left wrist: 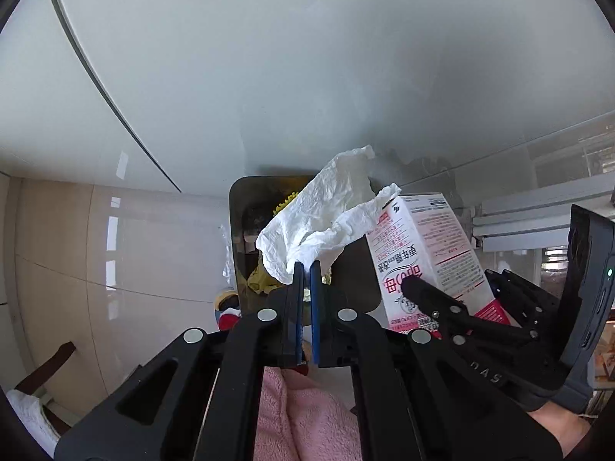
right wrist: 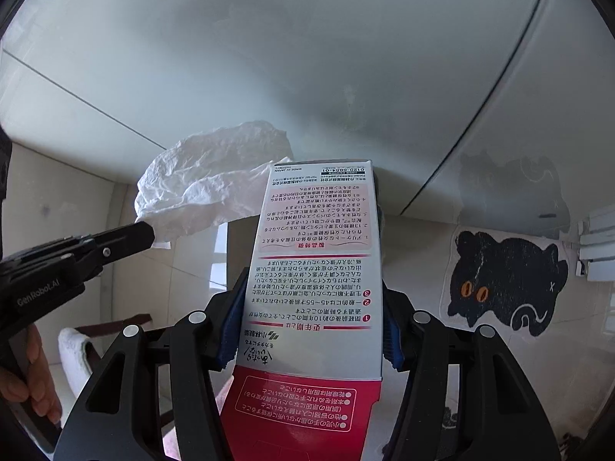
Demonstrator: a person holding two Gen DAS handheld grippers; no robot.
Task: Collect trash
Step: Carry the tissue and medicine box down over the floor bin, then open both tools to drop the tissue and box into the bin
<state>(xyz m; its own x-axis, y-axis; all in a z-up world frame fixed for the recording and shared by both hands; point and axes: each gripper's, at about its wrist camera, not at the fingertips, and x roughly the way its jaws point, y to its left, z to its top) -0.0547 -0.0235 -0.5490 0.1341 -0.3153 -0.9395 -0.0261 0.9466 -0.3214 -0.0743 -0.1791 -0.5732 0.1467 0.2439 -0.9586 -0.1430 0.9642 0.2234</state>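
My left gripper (left wrist: pixel 306 269) is shut on a crumpled white tissue (left wrist: pixel 326 219) and holds it over an open grey trash bin (left wrist: pixel 238 207) on the floor. The bin holds yellow and dark trash. My right gripper (right wrist: pixel 313 330) is shut on a white and red carton box (right wrist: pixel 319 269) with Japanese print, held upright. The box (left wrist: pixel 426 257) shows in the left wrist view just right of the tissue, beside the bin. The tissue (right wrist: pixel 211 180) and the left gripper (right wrist: pixel 146 232) show at the left of the right wrist view.
A pale wall panel (left wrist: pixel 307 57) rises behind the bin. A black cat-shaped mat (right wrist: pixel 503 280) lies on the beige tiled floor at the right. A dark chair with a white cloth (right wrist: pixel 77 345) stands at the lower left. Pink fleece (left wrist: pixel 303 418) is below the left gripper.
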